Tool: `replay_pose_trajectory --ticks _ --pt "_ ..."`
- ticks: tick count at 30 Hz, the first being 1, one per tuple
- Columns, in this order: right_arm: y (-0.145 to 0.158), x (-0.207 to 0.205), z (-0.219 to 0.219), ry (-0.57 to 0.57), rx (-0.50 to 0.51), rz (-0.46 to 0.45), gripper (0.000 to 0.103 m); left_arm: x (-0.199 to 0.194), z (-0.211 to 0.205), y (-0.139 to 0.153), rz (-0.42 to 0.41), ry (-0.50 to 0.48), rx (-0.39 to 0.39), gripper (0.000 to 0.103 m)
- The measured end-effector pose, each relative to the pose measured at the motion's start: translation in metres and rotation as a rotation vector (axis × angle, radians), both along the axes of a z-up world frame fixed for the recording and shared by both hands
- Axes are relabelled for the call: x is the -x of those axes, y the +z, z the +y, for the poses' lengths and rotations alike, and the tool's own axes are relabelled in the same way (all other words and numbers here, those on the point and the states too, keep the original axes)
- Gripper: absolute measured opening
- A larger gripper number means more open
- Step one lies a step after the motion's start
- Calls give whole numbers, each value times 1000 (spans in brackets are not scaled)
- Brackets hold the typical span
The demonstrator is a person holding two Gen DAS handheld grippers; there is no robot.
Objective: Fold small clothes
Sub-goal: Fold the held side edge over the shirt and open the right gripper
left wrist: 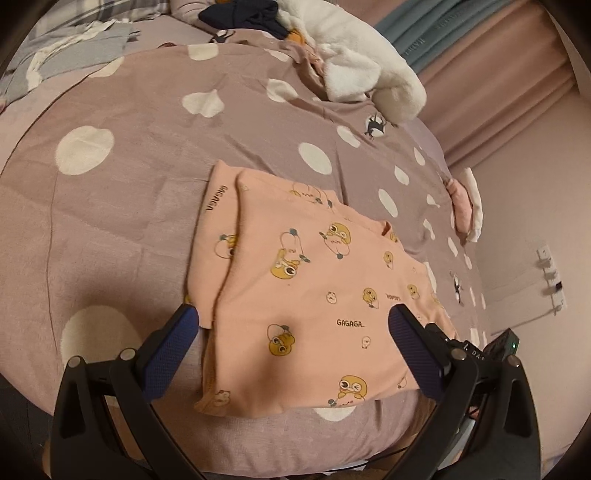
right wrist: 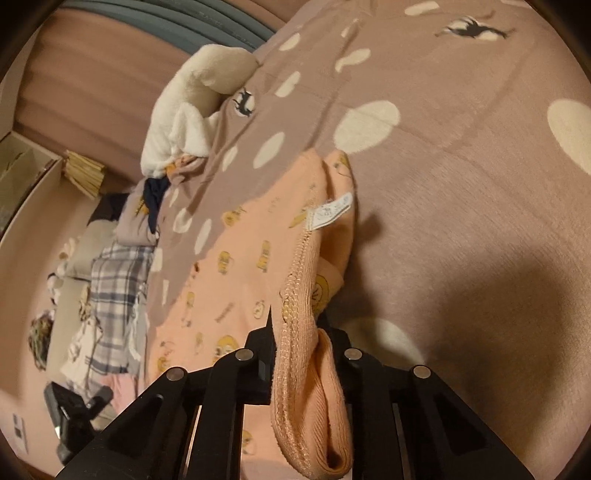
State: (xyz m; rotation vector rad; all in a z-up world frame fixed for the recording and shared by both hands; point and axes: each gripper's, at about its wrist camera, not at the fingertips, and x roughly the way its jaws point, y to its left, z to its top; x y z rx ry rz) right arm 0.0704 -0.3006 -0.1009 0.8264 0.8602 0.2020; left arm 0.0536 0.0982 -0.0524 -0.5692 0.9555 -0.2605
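Observation:
A small peach garment with yellow duck prints lies partly folded on the dotted mauve bedcover. My left gripper is open, its blue pads spread over the garment's near part, holding nothing. In the right wrist view my right gripper is shut on the garment's ribbed hem, which bunches between the jaws and hangs toward the camera. The rest of the garment lies flat to the left, its white label showing.
A white fluffy plush item and dark clothes lie at the bed's far end. Plaid and grey clothes sit far left. Pink curtains and a wall are on the right. The left gripper shows in the right wrist view.

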Motion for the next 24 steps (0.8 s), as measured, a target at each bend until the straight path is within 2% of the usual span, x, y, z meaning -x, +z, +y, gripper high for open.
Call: replay_pose_trajectory --ticks 4,9,15,18,21,24 --pt "7 1 9 10 -26 -45 16 2 8 2 -1 12 20 103" --pt "18 0 20 22 -26 -83 16 3 12 4 0 8 -28 103" --pt "36 -16 44 67 2 -116 16 5 27 4 7 37 8 103" --pt "51 -23 68 118 27 -153 16 6 32 7 10 48 -22 103" --pt "59 -28 89 173 25 -176 16 11 36 14 -7 65 -100 103" --pt "61 -34 115 231 17 -186 16 17 44 18 -31 70 -89 103"
